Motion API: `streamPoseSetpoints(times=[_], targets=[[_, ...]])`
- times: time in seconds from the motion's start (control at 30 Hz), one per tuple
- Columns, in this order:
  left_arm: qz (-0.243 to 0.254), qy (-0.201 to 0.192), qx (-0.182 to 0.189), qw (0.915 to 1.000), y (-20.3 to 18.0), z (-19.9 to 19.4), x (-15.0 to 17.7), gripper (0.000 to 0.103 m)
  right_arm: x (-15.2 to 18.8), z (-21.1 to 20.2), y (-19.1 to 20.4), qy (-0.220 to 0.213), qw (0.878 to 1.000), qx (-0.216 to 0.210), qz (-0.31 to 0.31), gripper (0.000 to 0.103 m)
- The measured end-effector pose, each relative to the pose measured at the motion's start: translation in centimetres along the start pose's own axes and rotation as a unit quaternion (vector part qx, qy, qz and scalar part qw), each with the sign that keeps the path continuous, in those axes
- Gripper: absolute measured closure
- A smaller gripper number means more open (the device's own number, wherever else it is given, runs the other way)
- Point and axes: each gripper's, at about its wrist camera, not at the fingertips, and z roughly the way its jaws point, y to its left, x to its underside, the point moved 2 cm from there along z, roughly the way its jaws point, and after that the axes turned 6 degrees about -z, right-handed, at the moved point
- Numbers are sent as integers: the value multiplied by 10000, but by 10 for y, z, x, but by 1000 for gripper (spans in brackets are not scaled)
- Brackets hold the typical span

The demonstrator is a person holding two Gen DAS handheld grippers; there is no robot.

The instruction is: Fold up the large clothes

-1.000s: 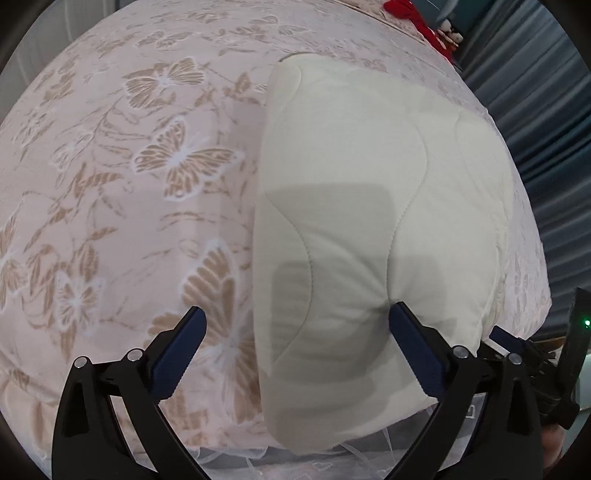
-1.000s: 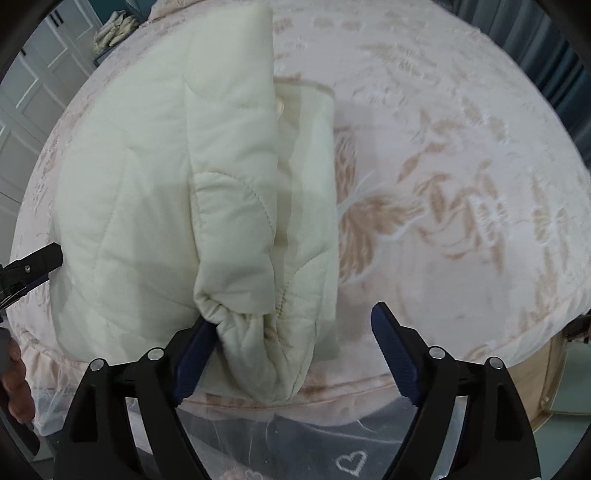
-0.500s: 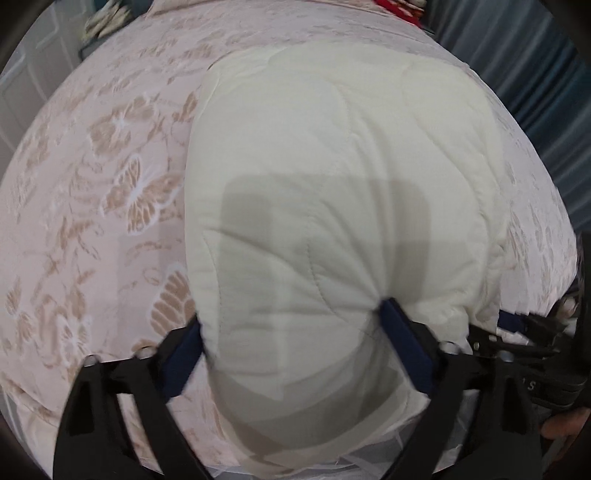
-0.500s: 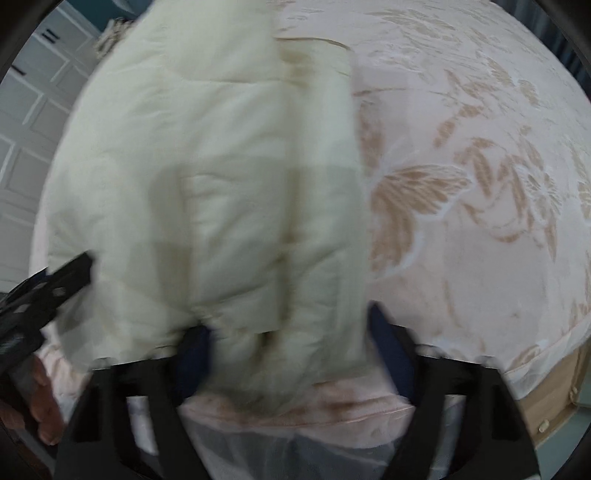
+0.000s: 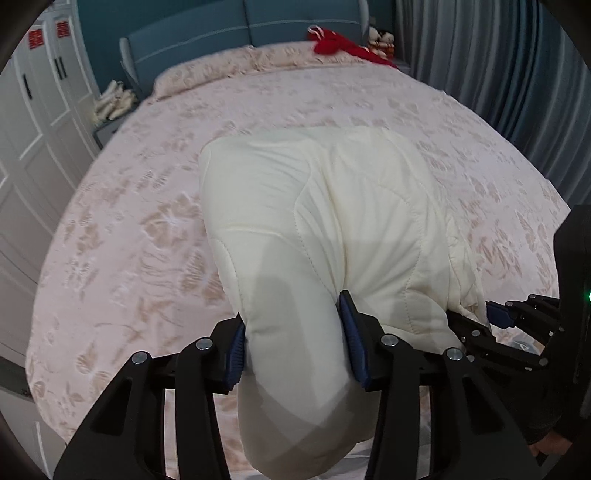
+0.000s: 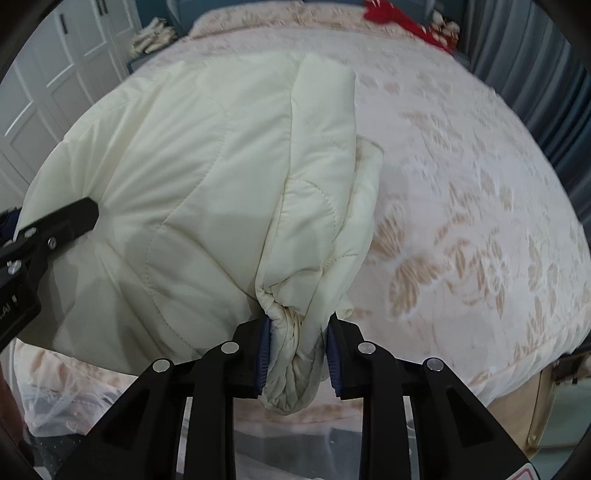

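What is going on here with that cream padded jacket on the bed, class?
A person is folding a cream quilted jacket on a bed with a pink floral bedspread, using a handheld gripper in each hand. The left gripper has just closed on a thick padded fold at the jacket's near edge. The right gripper has just closed on a bunched cuff or corner at the other near end. Both fingers pairs press the fabric, and the near edge is raised off the bed.

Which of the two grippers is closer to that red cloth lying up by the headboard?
Right, as far as I can judge. The red cloth lies at the bed's far right corner; the right gripper clamps the jacket on that side, the left gripper farther left.
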Motion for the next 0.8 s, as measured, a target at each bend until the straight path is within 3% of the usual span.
streamPoseSetpoints(times=[0.1,0.3,0.57,0.8], targets=[[-66,-94,-141,9998,21,-4,-4,60,-10,-2,9,-127,9998,-96,-83,78],[-289,-104,-466,9984,76,2,-2,60,-30,10,66,-245,9987,-257,-358,78],[-611,435,-422,9963,134,49,27,59,-31,48,116,-33,9980,-116,-621,78],[-653,555,-408,9955,144,63,56,44,-9,59,116,45,9972,-124,-730,63]])
